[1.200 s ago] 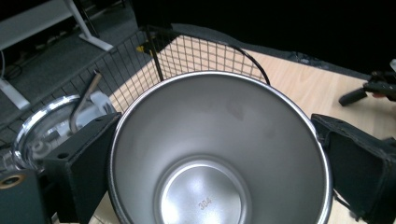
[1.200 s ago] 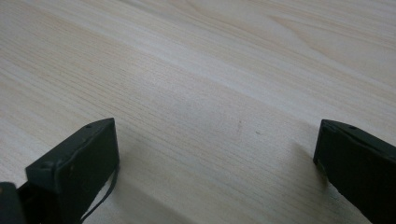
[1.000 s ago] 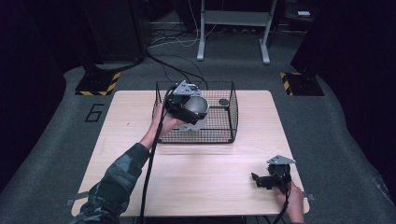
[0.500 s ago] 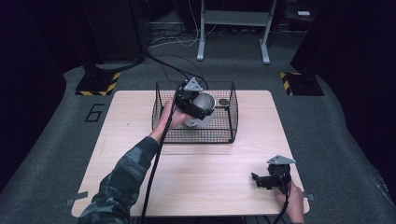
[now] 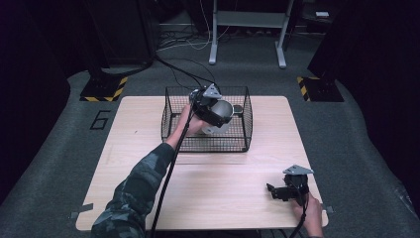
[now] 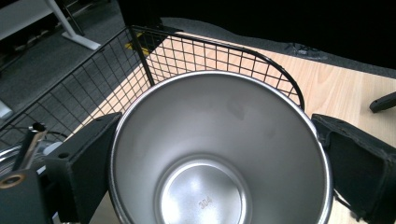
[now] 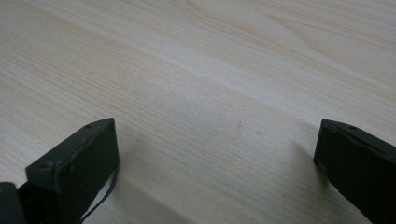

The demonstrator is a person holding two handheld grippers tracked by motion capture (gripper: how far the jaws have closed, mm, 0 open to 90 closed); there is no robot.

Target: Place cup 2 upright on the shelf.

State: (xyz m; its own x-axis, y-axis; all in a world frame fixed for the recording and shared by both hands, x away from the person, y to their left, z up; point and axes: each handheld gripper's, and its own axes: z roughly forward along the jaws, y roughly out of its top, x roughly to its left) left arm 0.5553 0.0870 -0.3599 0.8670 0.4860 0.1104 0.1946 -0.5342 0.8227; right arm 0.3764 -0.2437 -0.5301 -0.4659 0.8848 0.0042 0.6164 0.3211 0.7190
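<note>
My left gripper [image 5: 221, 111] is shut on a shiny steel cup [image 5: 225, 110] and holds it tilted above the inside of a black wire basket [image 5: 208, 148]. In the left gripper view the cup [image 6: 219, 158] opens toward the camera, empty, with a black jaw pressed on each side of its rim, and the left gripper [image 6: 217, 123] spans it. My right gripper [image 5: 271, 191] rests low at the table's front right, apart from the basket. In the right gripper view its jaws stand wide apart over bare wood, and the right gripper [image 7: 217, 126] is open with nothing in it.
Inside the basket a white rounded object [image 5: 214, 130] lies under the cup and a small dark round thing [image 5: 238, 107] sits at the far right. The basket's wire wall [image 6: 154, 56] rises behind the cup. The light wooden table [image 5: 138, 148] has dark floor around it.
My left gripper has carried the cup to the right and farther in over the basket. The right gripper has stayed put.
</note>
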